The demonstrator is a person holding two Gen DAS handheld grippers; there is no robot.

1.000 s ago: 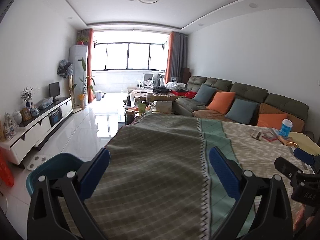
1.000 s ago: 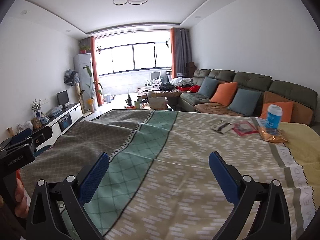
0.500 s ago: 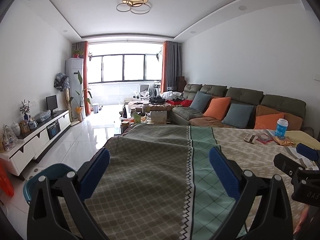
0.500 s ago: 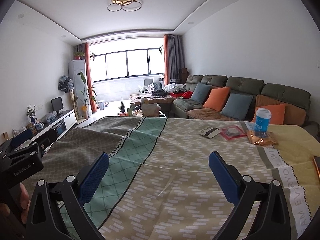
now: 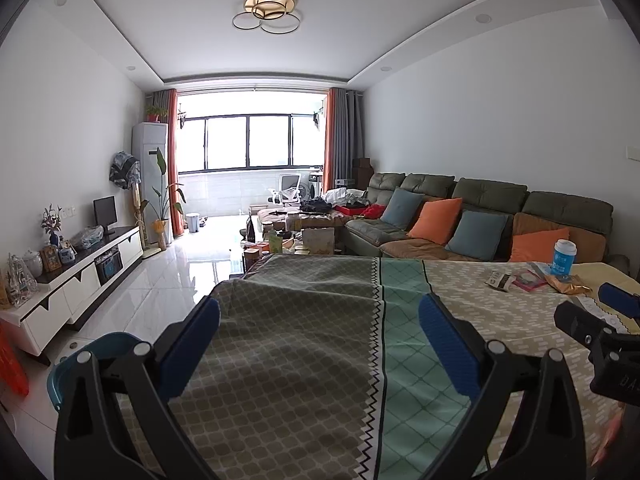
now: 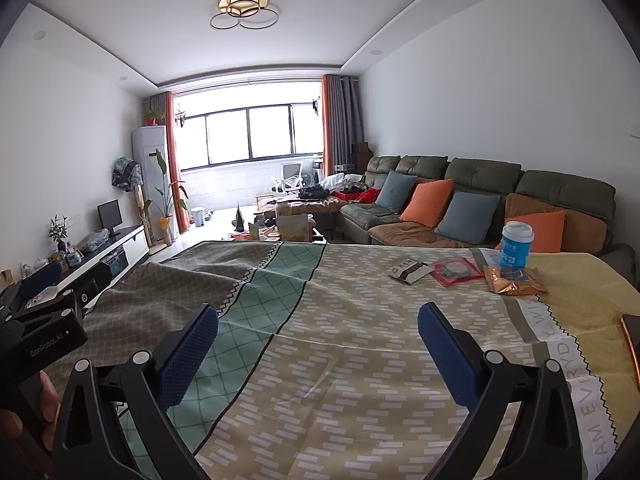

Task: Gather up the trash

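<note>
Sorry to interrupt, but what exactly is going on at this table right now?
A person holds a left hand-held gripper and a right hand-held gripper over a cloth-covered table, both open and empty. The trash lies untouched at the far right: a blue cup, a gold wrapper, a red packet and a white packet.

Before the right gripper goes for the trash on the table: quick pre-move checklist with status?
1. Right gripper open, empty: ok.
2. Left gripper open, empty: ok.
3. Targets visible: white wrapper, red packet, gold bag, blue cup: ok.
4. Tablecloth between right gripper and trash unobstructed: ok.
5. Blue bin off the table's left edge: ok.
6. Cup empty: cannot tell.
</note>
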